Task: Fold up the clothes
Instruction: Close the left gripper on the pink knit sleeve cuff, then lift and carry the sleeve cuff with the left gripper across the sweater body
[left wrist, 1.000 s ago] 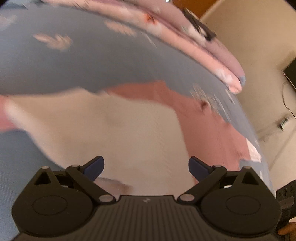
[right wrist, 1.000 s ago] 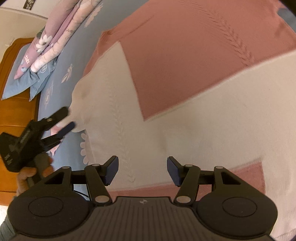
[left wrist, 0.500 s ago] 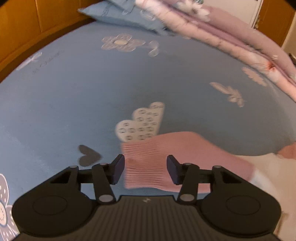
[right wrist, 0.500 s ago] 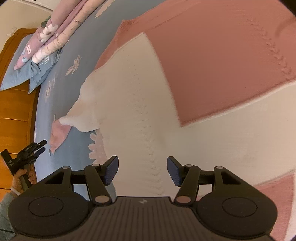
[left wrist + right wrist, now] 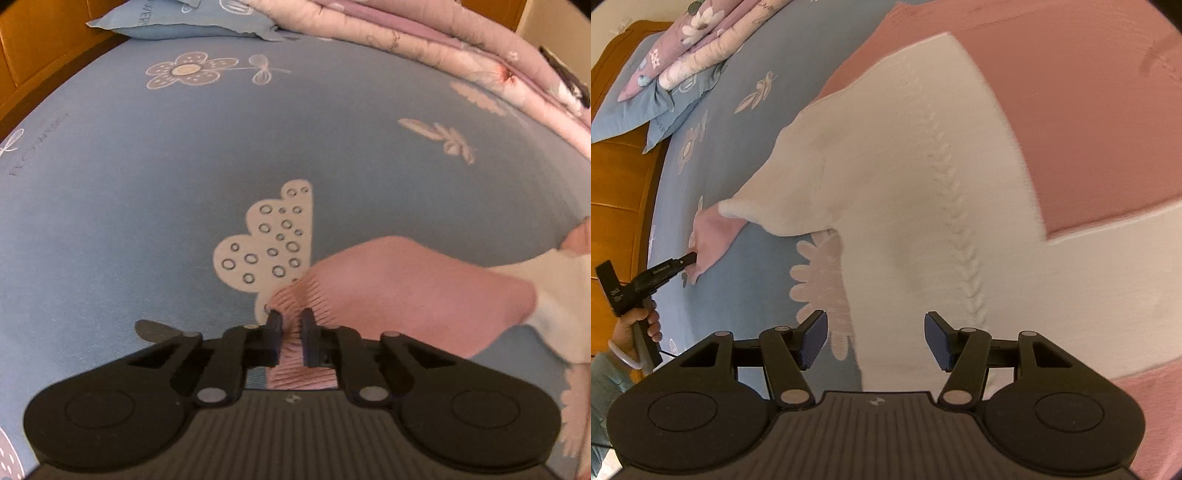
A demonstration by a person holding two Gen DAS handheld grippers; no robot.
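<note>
Blue patterned bedding (image 5: 155,184) is spread beneath a pink-and-cream sweater (image 5: 923,177). Its pink ribbed cuff (image 5: 295,302) is pinched between the closed fingers of the left gripper (image 5: 291,332). The right gripper (image 5: 875,341) is held wide apart and empty above the sweater's cream body.

Left gripper (image 5: 291,325) has its jaws nearly closed, pinching fabric; right gripper (image 5: 875,338) hovers with jaws spread.

From my left gripper (image 5: 291,325), the blue bedsheet (image 5: 147,184) is wide open from 9 through 1 o'clock, nothing lying on it. Only blockers are the pillow (image 5: 177,22) at 11 and the folded quilt (image 5: 461,48) at 1–2. The sweater (image 5: 923,184) fills everything ahead of my right gripper (image 5: 875,339).
</note>
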